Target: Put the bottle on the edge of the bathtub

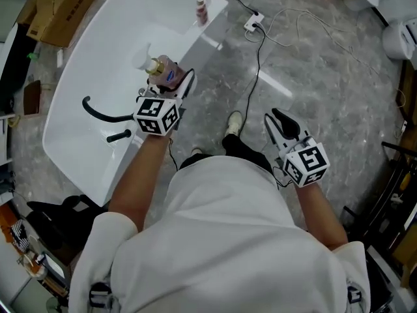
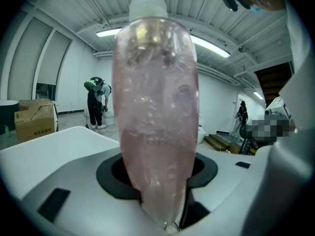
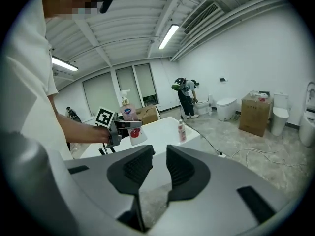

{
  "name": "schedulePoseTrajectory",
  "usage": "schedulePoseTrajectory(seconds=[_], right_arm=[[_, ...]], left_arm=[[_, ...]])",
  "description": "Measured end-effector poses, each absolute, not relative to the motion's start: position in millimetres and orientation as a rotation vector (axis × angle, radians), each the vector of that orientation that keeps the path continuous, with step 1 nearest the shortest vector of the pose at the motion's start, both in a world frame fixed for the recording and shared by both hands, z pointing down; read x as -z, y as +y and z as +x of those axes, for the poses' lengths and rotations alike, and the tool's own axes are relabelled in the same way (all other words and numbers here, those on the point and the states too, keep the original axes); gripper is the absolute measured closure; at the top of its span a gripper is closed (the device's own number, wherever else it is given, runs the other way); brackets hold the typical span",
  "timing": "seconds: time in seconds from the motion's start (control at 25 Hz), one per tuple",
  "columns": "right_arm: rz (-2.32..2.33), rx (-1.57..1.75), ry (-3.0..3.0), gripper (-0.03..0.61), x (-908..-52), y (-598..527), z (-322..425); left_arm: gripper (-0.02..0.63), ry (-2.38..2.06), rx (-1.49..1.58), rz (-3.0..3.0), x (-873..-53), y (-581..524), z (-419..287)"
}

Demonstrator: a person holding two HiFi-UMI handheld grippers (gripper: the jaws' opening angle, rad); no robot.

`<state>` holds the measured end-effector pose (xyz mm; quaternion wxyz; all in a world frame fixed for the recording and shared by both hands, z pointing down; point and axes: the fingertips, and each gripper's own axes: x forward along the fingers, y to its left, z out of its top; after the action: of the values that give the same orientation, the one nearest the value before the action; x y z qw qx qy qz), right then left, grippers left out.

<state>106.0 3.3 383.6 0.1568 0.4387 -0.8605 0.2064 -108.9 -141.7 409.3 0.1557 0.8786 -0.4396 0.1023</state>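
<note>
Pink translucent pump bottle stands upright, clamped in my left tool over the glossy white bathtub beside its near rim, ready for setting down there; my right tool, jaws slightly parted, holds nothing.

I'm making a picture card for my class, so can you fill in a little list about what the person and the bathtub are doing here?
place: a white bathtub on a grey floor
left gripper: shut on a pink pump bottle
pump bottle now: held up over the tub, not yet set on the edge
right gripper: open, nothing between its jaws, out over the floor
also on the tub: a small bottle standing on the far rim
inside the tub: a black tap
</note>
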Motion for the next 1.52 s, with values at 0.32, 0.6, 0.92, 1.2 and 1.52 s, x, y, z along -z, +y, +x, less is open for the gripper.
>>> schedulePoseTrajectory(seconds=[0.32, 0.6, 0.92, 1.2, 1.52], right_arm=[[1.105, -0.649, -2.432, 0.479, -417, -65, 155], [1.025, -0.757, -2.351, 0.479, -456, -87, 166], [0.970, -0.842, -2.278, 0.479, -486, -113, 166], [0.936, -0.882, -2.229, 0.479, -514, -130, 166], [0.917, -0.924, -2.195, 0.479, -531, -138, 168]], left_arm=[[0.388, -1.426, -0.363, 2.462, -460, -233, -90], [0.387, -1.512, -0.423, 2.437, -523, -299, -96], [0.387, -1.613, -0.466, 2.391, -594, -367, -114], [0.387, -1.659, -0.513, 2.383, -636, -401, -120], [0.387, -1.684, -0.554, 2.397, -660, -417, -124]])
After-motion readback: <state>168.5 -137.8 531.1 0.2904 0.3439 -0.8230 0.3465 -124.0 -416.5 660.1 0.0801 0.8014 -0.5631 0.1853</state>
